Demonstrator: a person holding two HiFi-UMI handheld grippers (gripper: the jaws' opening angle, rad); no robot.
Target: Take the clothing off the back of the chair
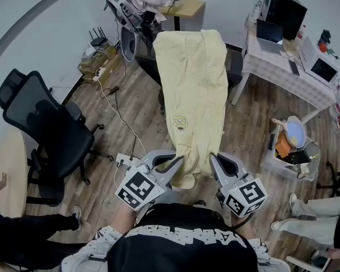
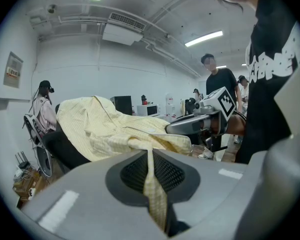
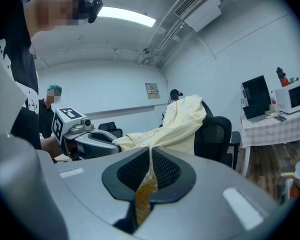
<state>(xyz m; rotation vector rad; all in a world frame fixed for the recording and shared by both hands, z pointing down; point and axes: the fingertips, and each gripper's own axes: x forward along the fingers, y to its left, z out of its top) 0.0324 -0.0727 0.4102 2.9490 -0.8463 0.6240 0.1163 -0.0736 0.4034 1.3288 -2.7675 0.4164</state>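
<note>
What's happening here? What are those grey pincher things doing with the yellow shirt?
A person holds a gripper in each hand. The left gripper and the right gripper are both clamped on the bottom edge of the yellow shirt. Its top hangs over the back of the black chair, so it is not off yet.

There is one pale yellow cotton shirt (image 1: 194,84). There are two black mesh office chairs, one under the shirt (image 1: 234,67) and one at the left (image 1: 42,123). Two grey grippers show, the left gripper (image 1: 178,161) and the right gripper (image 1: 213,158), each bearing one marker cube. The checked-cloth tabletop (image 1: 272,67) carries one white microwave oven (image 1: 320,67) and one open laptop (image 1: 269,32).
</note>
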